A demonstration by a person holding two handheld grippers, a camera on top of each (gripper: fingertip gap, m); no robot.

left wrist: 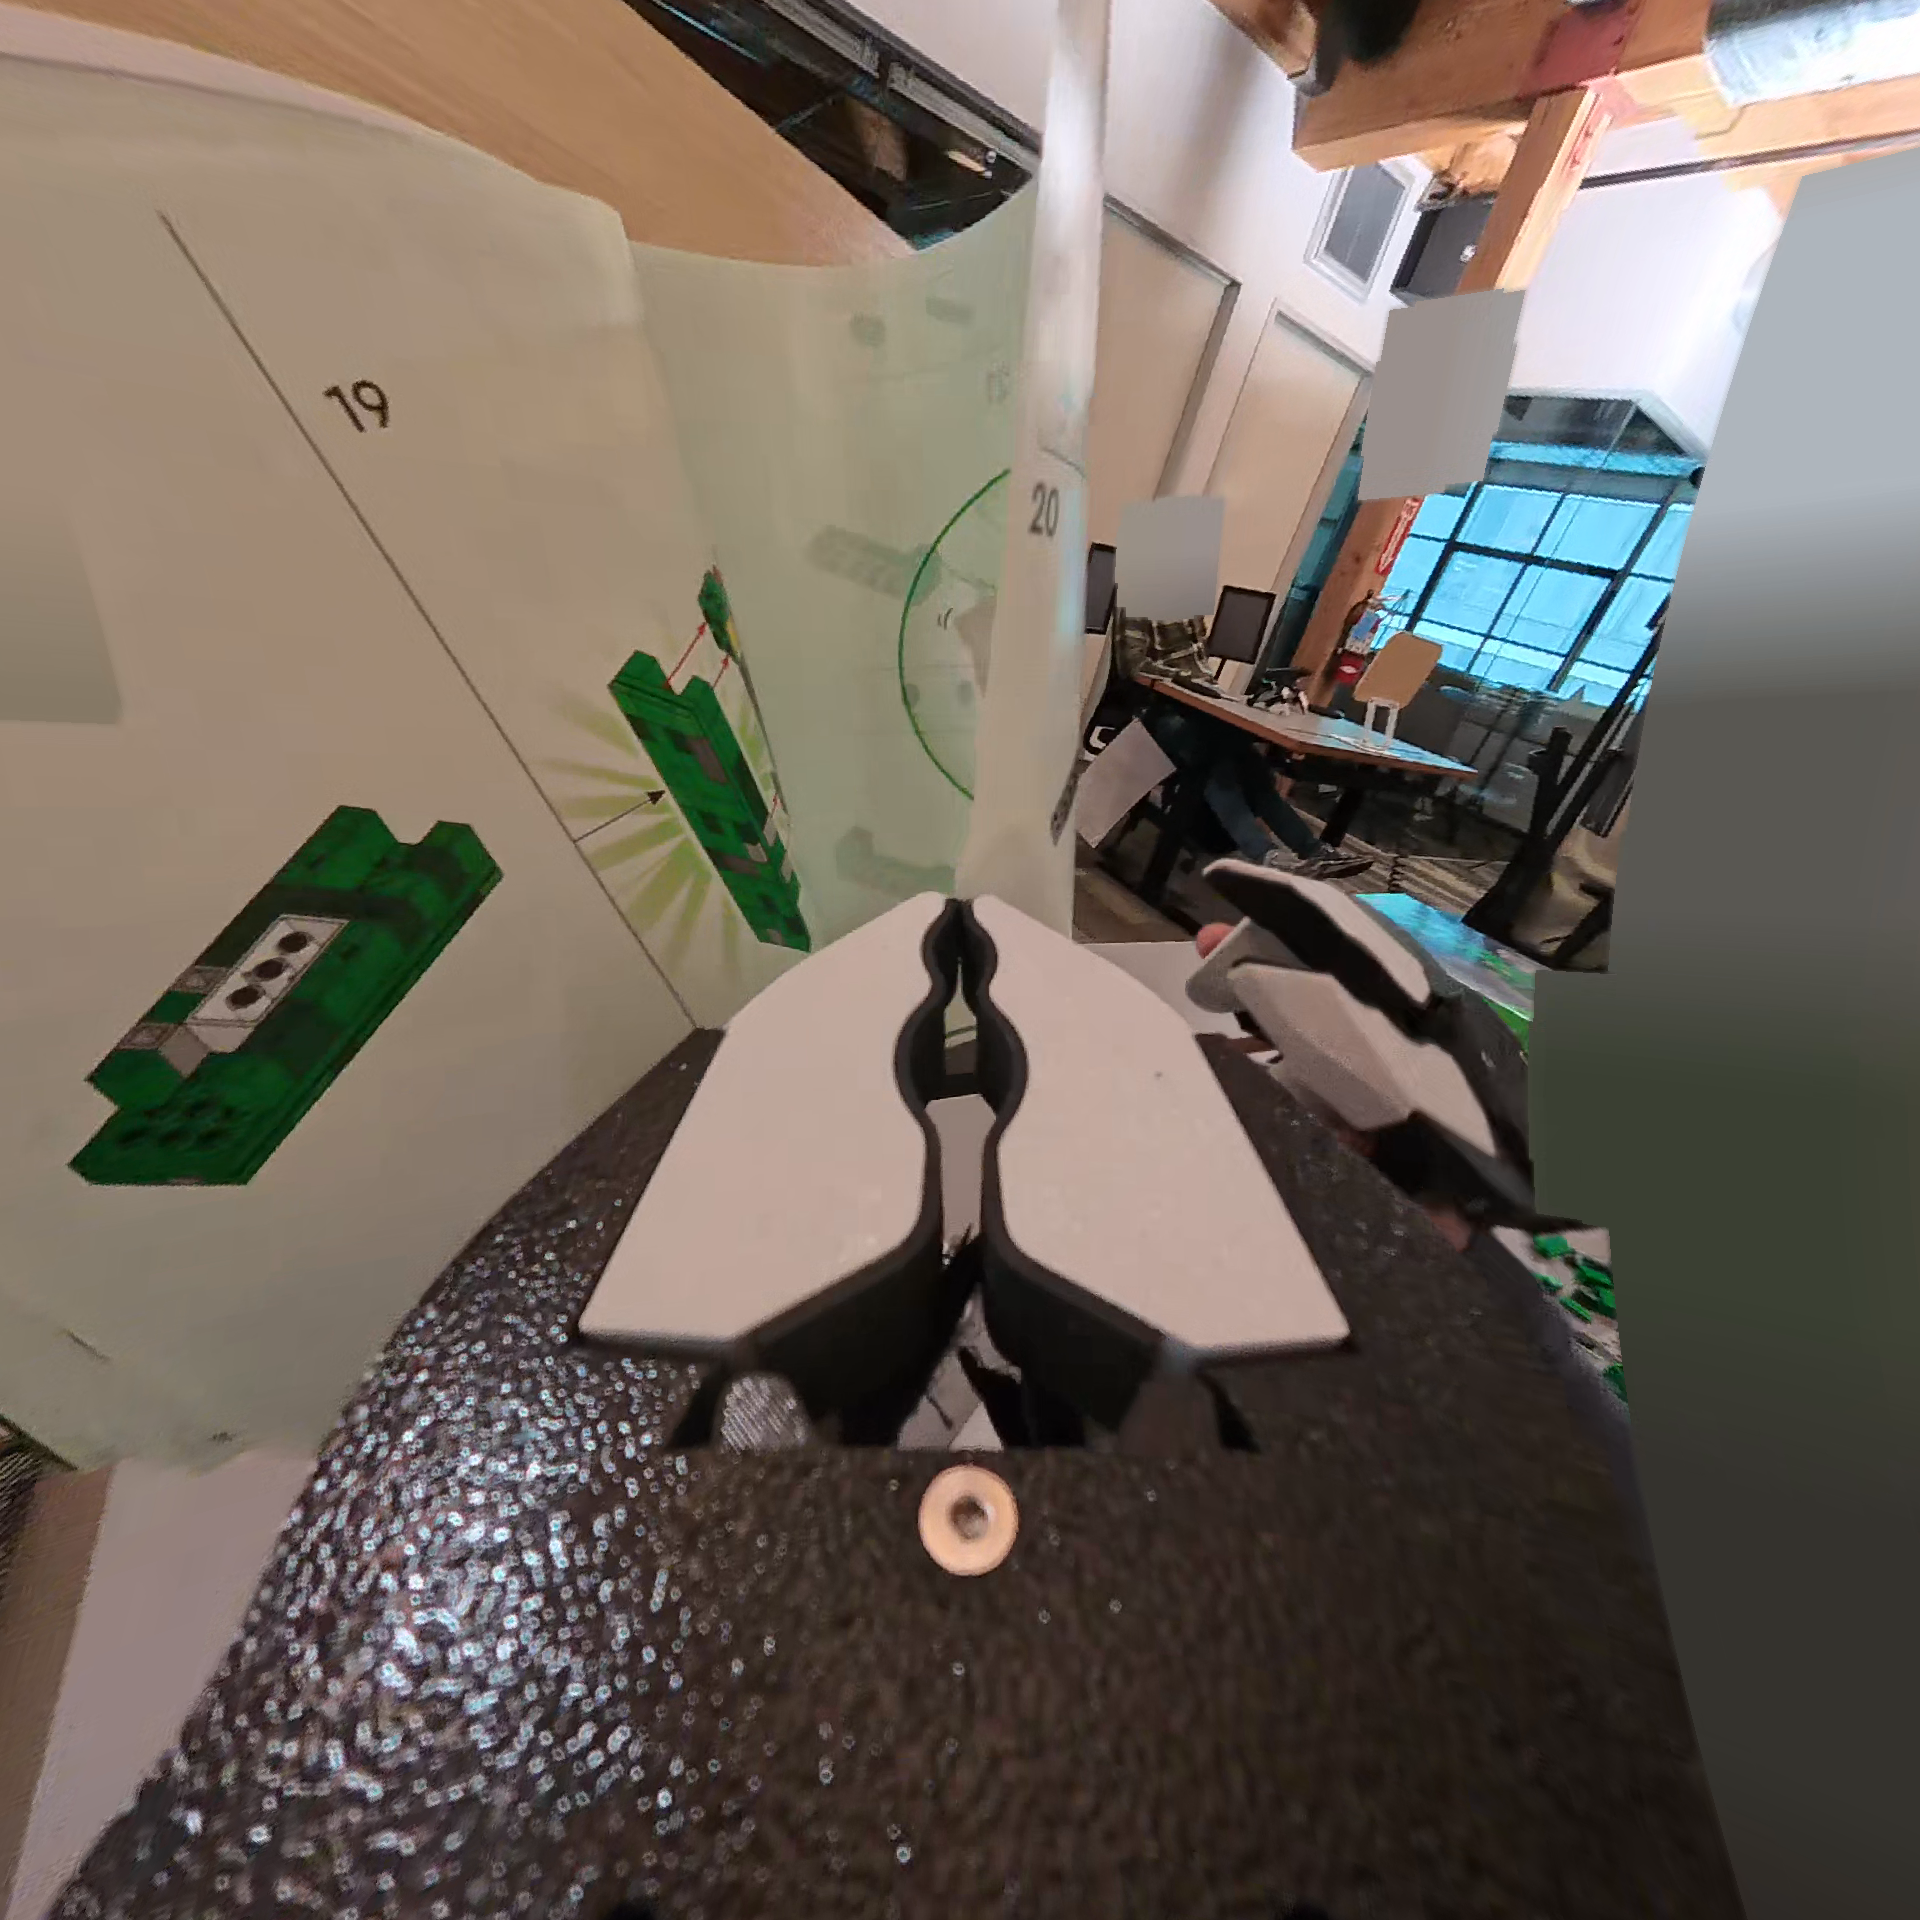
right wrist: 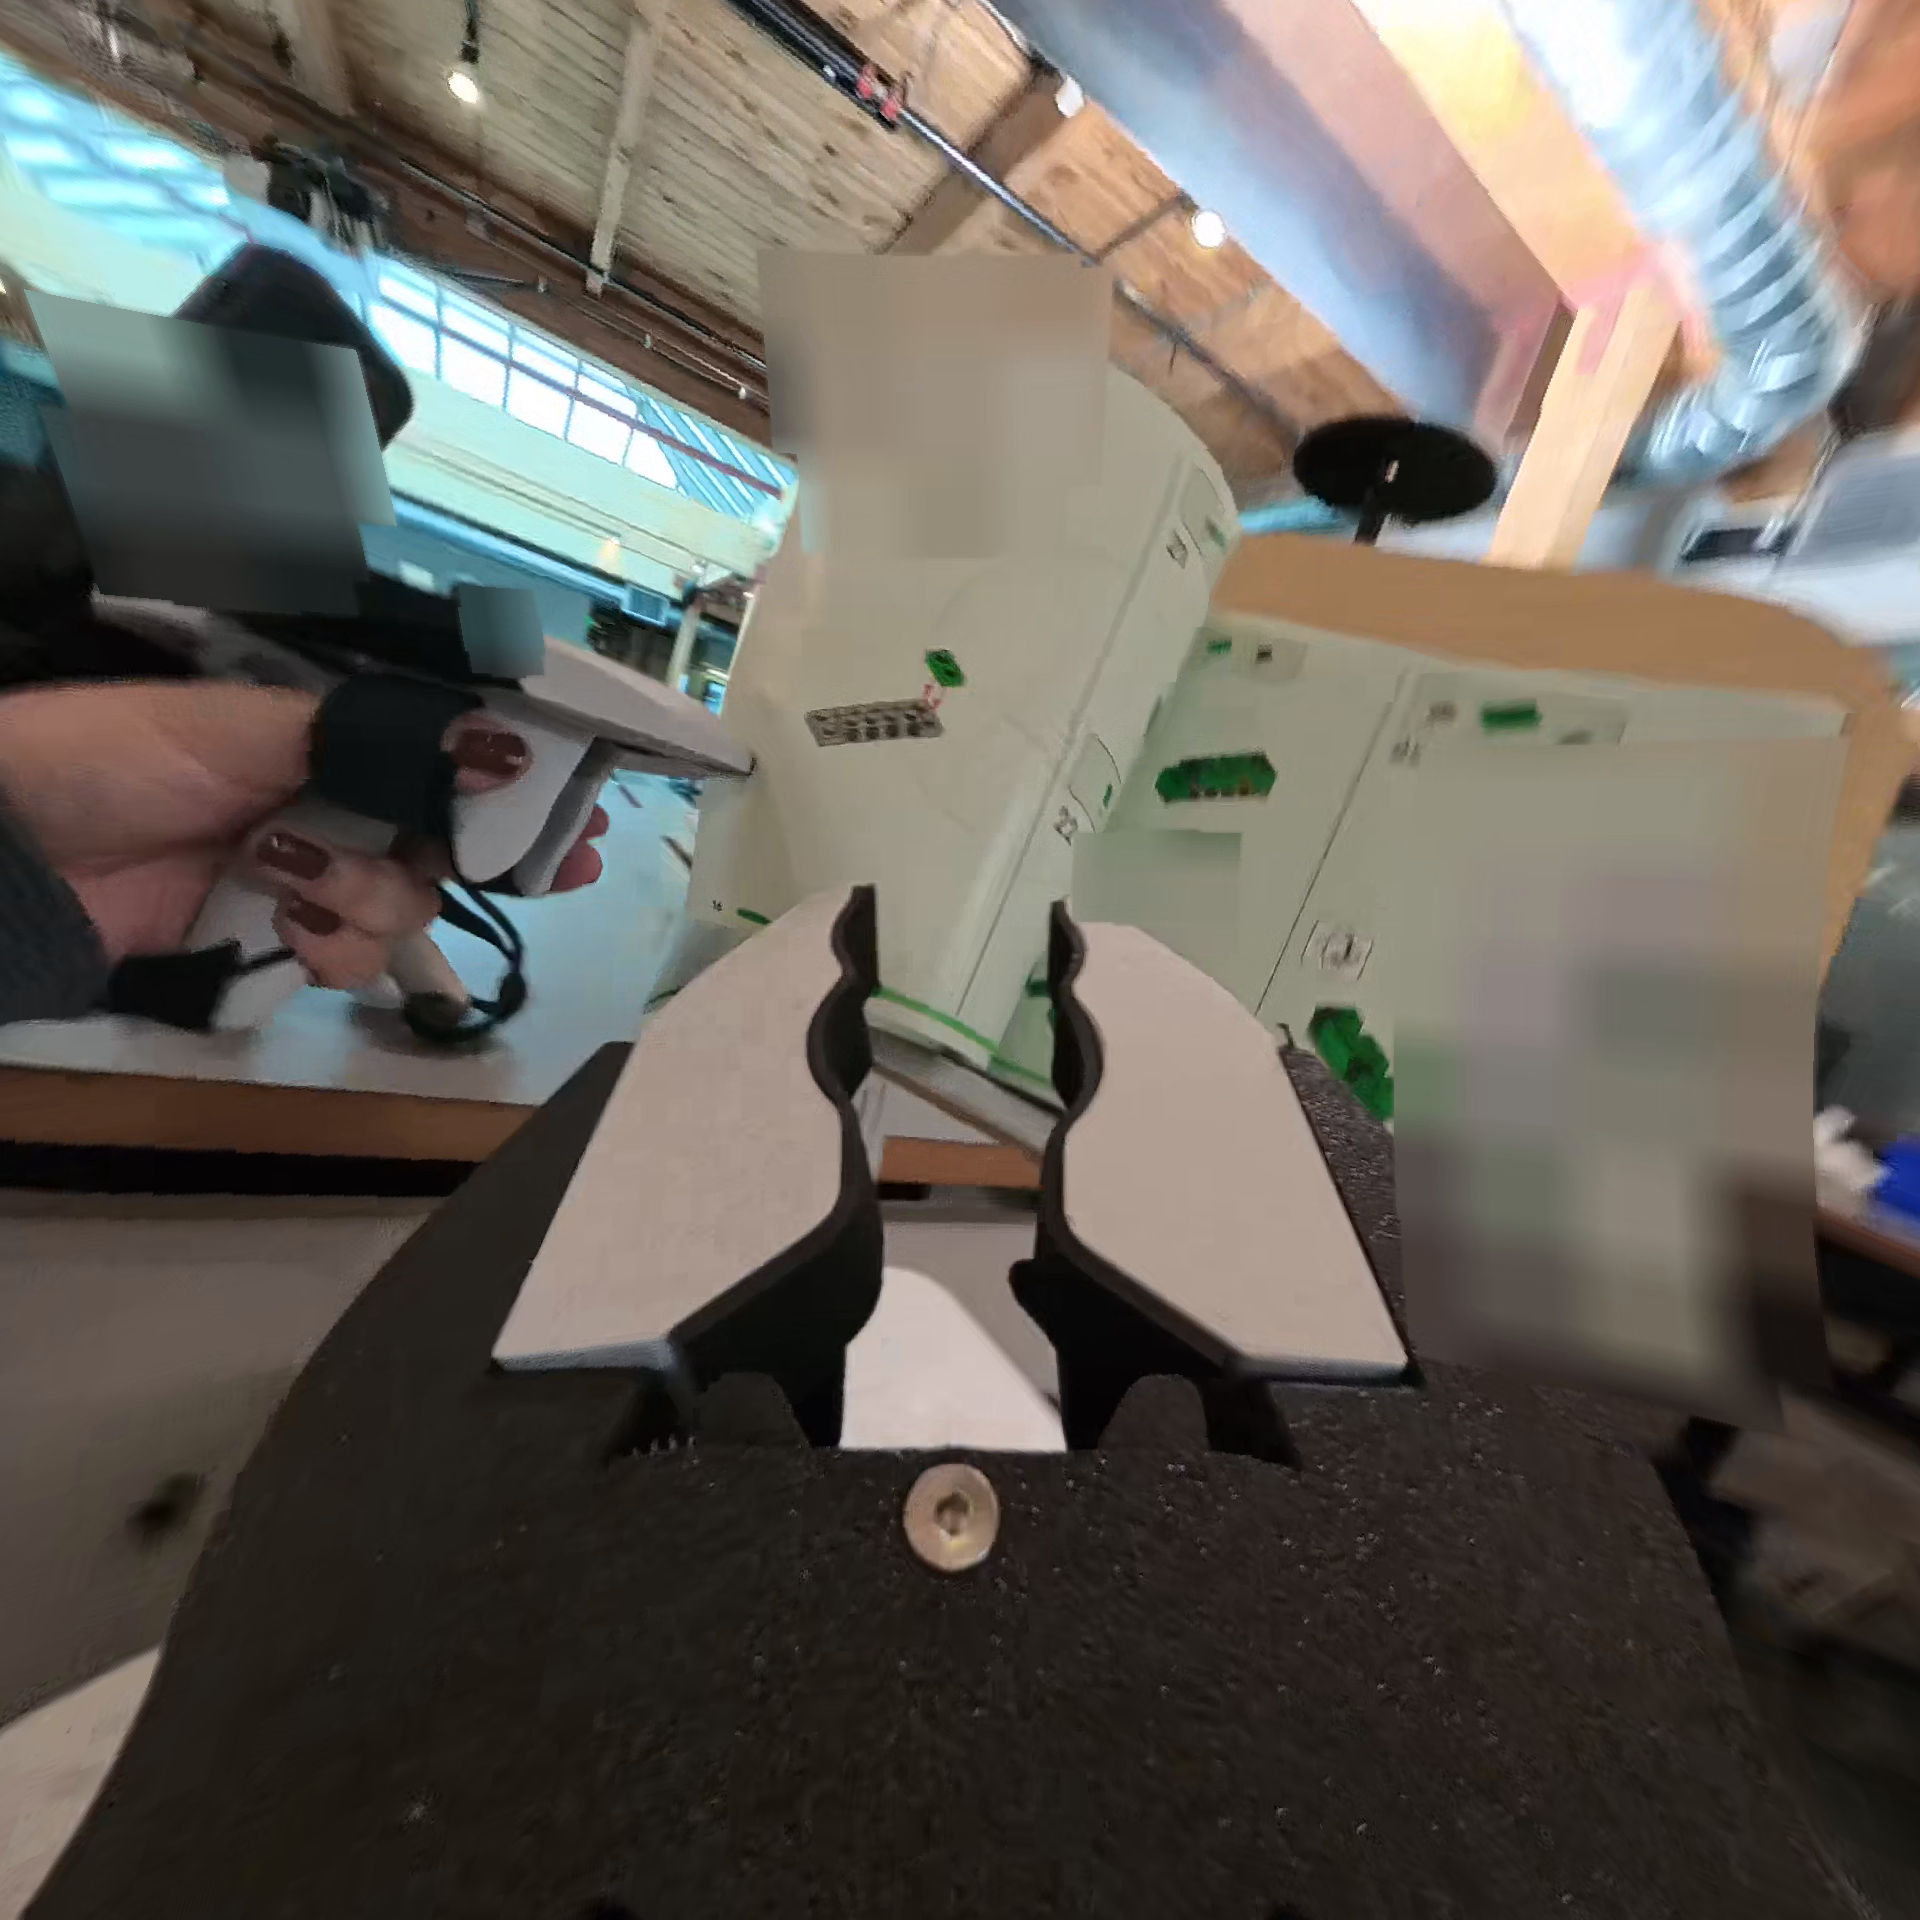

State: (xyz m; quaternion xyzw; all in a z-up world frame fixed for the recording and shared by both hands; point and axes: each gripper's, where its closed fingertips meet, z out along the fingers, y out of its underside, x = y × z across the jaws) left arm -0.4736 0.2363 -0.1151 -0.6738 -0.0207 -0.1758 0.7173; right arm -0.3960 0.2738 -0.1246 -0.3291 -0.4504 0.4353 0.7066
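L tool (left wrist: 966, 920) pinched on booklet page (left wrist: 1023, 644); R tool (right wrist: 956, 925) agape

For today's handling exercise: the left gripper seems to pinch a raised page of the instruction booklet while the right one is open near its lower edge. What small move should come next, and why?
Probably ease the right gripper forward so its open jaws straddle the lower edge of the raised page, then close. The left gripper looks shut, seemingly on that page, which stands curled and unsupported below.
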